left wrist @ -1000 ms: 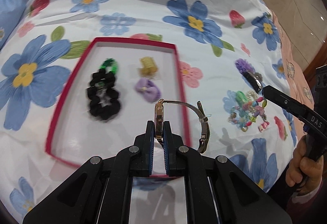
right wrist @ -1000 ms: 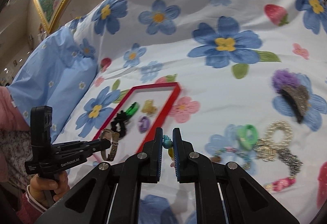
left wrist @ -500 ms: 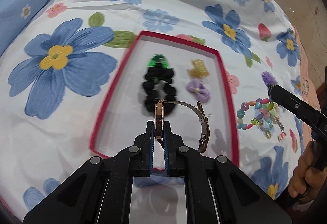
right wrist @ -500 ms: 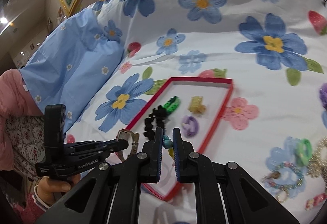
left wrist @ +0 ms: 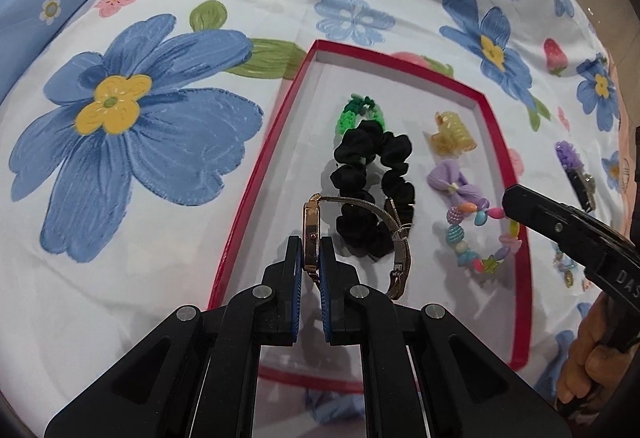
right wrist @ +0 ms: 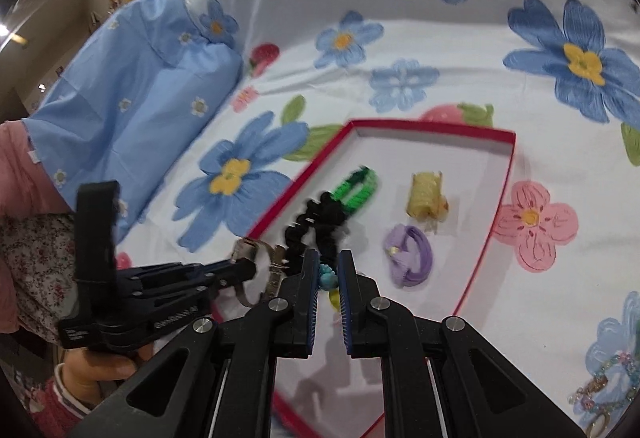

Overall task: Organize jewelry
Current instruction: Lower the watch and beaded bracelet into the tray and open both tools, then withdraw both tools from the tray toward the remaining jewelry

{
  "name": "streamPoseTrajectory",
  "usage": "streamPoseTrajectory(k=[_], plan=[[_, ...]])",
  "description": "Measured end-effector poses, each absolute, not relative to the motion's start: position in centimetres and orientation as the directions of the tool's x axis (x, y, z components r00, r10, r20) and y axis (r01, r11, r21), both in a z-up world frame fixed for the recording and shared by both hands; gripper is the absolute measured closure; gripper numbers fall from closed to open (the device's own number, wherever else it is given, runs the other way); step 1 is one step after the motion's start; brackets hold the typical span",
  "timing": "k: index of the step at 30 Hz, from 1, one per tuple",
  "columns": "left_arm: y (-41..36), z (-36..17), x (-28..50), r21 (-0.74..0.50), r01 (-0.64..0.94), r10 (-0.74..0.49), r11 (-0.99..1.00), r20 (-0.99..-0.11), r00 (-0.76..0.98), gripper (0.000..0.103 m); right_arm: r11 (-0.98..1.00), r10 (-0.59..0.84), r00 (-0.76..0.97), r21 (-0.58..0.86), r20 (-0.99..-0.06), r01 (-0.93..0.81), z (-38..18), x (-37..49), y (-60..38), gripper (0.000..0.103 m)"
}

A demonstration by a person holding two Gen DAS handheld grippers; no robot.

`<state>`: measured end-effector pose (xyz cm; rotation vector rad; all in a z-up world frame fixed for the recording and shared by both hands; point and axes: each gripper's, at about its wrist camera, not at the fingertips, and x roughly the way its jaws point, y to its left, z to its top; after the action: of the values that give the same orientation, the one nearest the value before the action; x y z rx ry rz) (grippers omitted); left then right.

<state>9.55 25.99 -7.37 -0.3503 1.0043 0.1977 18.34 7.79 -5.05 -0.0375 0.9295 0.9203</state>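
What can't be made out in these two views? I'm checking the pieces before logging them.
- Watch face: left wrist view shows it edge-on, clamped in the left gripper.
- Bead bracelet: one side hidden behind the right gripper; in the right wrist view only a few beads show between its fingers.
- Black scrunchie: motion-blurred in the right wrist view.
- Jewelry pile: cut off by the right wrist view's edge.

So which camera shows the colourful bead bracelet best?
The left wrist view: the bead bracelet hangs there in full from the right hand-held gripper. The right wrist view shows only a few beads pinched between that hand-held gripper's fingers.
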Motion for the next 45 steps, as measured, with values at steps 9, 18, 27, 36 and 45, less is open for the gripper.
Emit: streamPoseTrajectory(k=[9,18,27,36,45], plan=[[25.9,-8.5,10.2,-0.175,-0.33,0.012,0.928,-0.869,0.495,0.096,0.681,0.591,0.263,0.297,-0.762,-0.669,-7.7,20.0,7.1,0.094],[25.9,-8.4,10.2,-0.157,-0.341,0.032,0.927,-0.871,0.49,0.089,0.676,0.559,0.268,0.244,-0.785,-0.695,-8.0,19.7,7.8,0.091],[26.0,-7.1,9.4,-0.159,-0.361,0.052,0.919,-0.858,0.512,0.068,0.674,0.566,0.263,0.254,-0.781,-0.694,-7.6,19.5,7.5,0.088],[25.0,-4.6,7.6,-0.212,-0.354,0.033,0.911,-0.818,0.575,0.058,0.679,0.617,0.299,0.3,-0.728,-0.67,-5.1,18.2,4.3,0.067],[22.0,-3.4,6.9,-0.233,-0.311,-0.002,0.921,-0.804,0.595,0.052,0.71,0.63,0.356,0.326,-0.69,-0.624,-2.9,17.0,-0.9,0.061]])
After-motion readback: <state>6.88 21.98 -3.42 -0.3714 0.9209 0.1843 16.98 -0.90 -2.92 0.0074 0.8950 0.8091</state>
